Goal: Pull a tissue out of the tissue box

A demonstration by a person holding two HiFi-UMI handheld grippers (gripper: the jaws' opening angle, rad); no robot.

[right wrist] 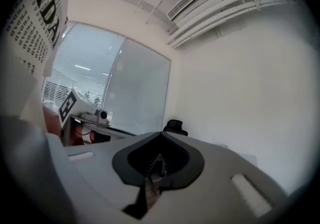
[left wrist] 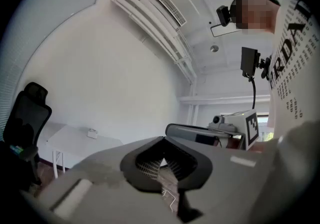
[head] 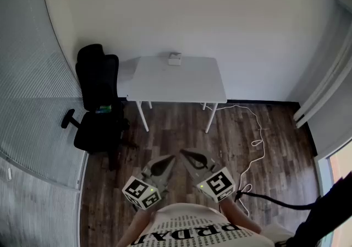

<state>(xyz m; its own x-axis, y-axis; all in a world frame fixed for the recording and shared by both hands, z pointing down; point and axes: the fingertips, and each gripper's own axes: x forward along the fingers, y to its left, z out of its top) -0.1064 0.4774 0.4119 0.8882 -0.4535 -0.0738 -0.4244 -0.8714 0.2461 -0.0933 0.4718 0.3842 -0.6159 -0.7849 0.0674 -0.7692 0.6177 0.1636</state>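
A small white tissue box (head: 175,59) sits at the back edge of a white table (head: 181,83) against the far wall. In the left gripper view the tissue box (left wrist: 92,133) is tiny on the table (left wrist: 70,144), far off. Both grippers are low and close to my body, well short of the table. My left gripper (head: 171,158) is shut with nothing in it, its tips touching (left wrist: 161,139). My right gripper (head: 183,152) is shut and empty too (right wrist: 160,134). The two point forward with their tips close together.
A black office chair (head: 98,103) stands left of the table. A white cable (head: 256,130) trails over the wood floor to the right, and a black cable (head: 269,201) runs by my right side. Blinds (head: 27,103) cover the left wall.
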